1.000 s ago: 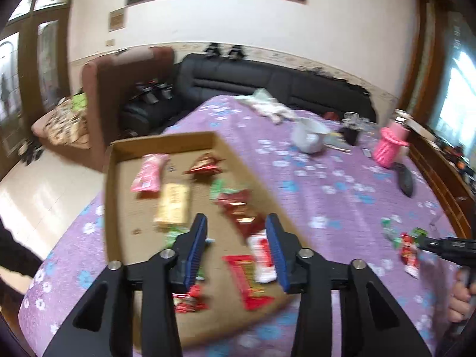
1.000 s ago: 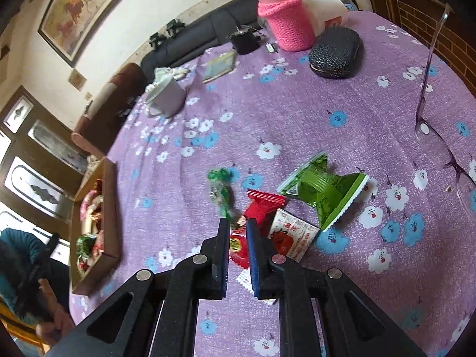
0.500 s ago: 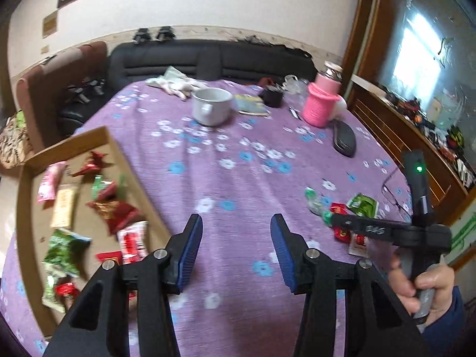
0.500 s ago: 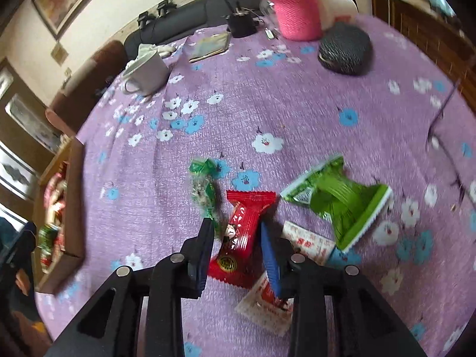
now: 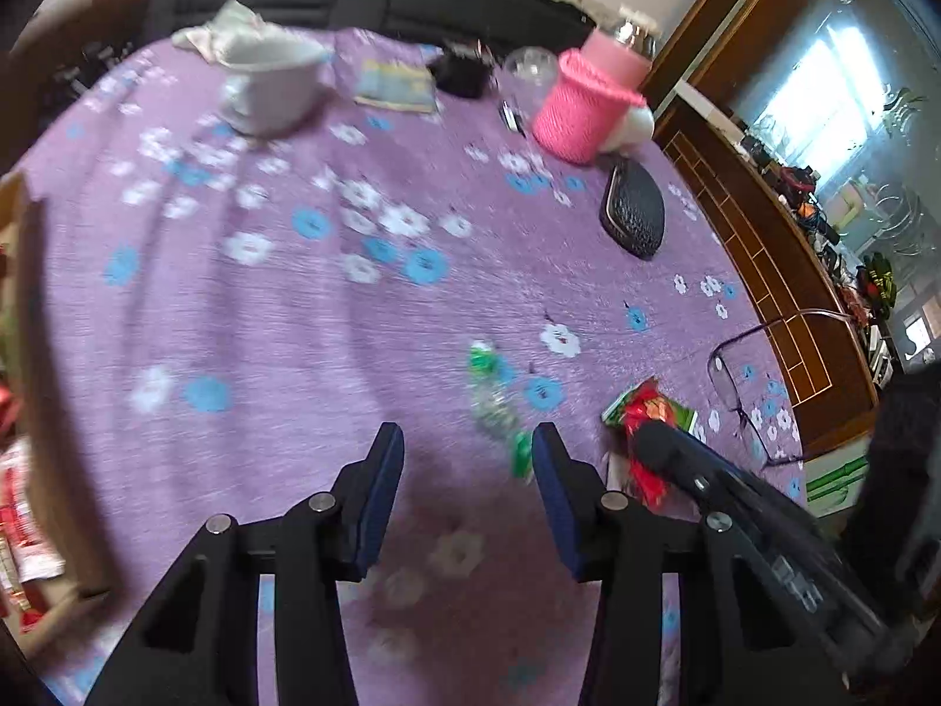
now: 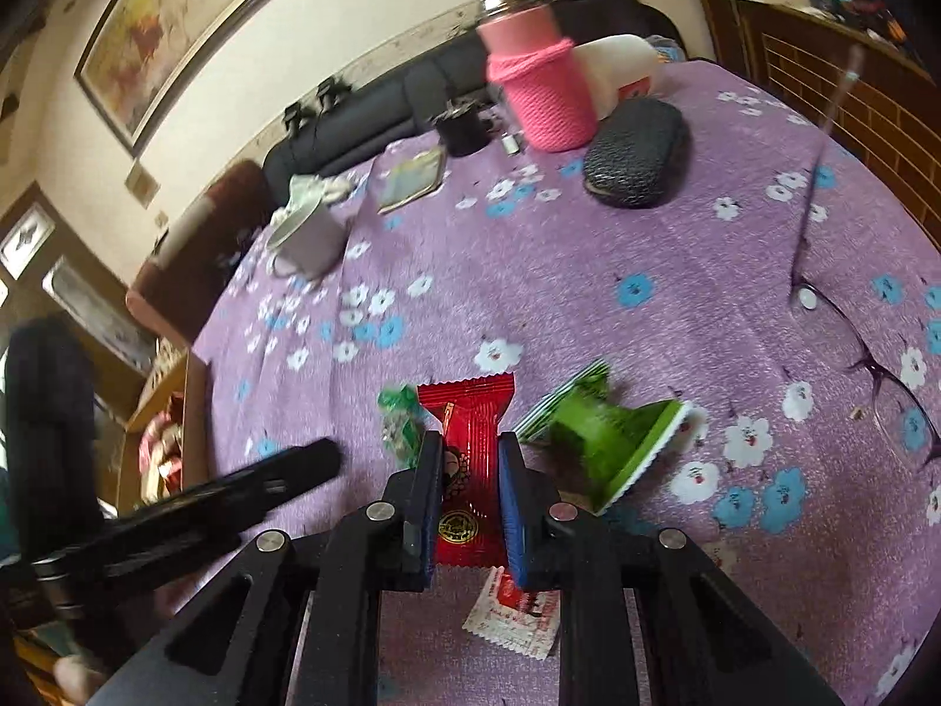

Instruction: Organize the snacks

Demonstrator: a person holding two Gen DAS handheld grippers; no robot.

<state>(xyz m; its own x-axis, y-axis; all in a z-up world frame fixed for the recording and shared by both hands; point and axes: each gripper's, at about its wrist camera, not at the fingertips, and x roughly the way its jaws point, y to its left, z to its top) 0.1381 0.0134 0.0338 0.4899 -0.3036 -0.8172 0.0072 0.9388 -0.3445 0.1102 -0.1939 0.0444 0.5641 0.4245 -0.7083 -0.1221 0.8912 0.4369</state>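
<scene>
At the far left edge of your left wrist view sits the cardboard box holding sorted snacks, on a table covered in purple flowered cloth; your left gripper hovers over the cloth with its fingers spread wide and nothing between them; just ahead of it, slightly right, lies a small green wrapped candy; further right, in your right wrist view, your right gripper has its fingers closed against both sides of the red snack packet, which appears slightly lifted; beside it lie a green packet and, underneath, a white and red sachet; to finish this step well, hold the squeeze steady, raise the packet clear of its neighbours, then carry it left to the box; spectacles rest at the far right
</scene>
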